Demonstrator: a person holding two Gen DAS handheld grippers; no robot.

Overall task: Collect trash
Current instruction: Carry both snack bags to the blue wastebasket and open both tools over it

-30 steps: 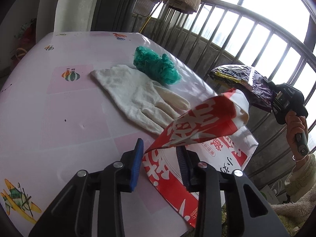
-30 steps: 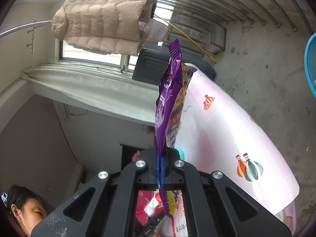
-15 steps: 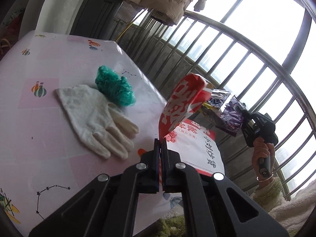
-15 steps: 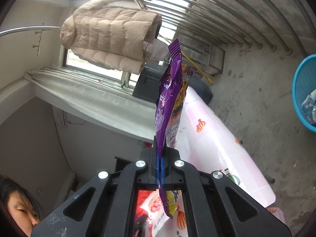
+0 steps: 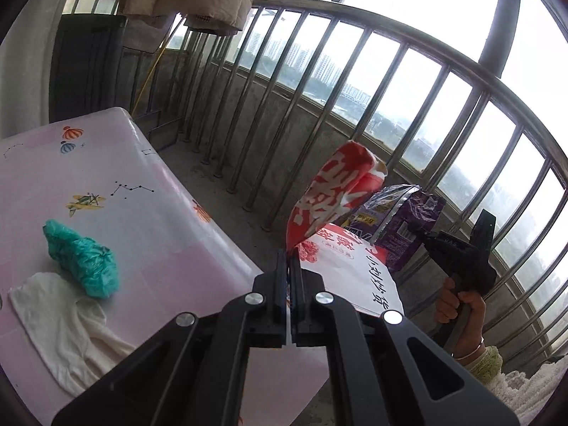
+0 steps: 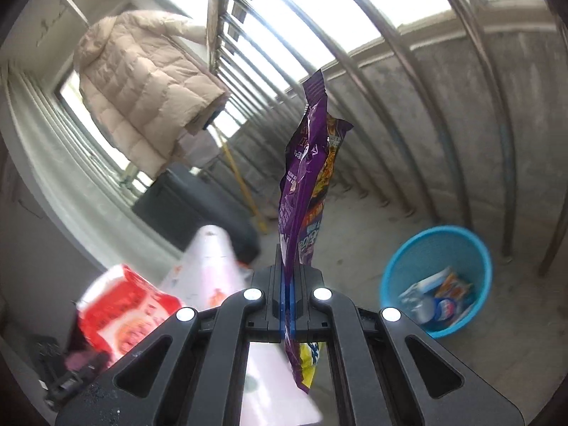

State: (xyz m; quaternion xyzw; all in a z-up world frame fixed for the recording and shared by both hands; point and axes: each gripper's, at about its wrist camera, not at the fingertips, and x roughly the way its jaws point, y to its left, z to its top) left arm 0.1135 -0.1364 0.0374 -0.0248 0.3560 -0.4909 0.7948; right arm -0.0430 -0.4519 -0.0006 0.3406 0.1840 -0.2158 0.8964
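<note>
Balcony railing fills the background now; both views have swung off the bench (image 5: 149,213) toward the floor. So the red wrapper (image 5: 333,195), pinched in the left hand-held gripper (image 5: 288,284), is lifted clear. It's crinkly, red-white. At 3 o'clock, the right hand-held gripper (image 6: 288,284) clamps a purple snack bag (image 6: 305,177); blue basket (image 6: 436,248) in sight, so dumping's next, I'd guess.
</note>
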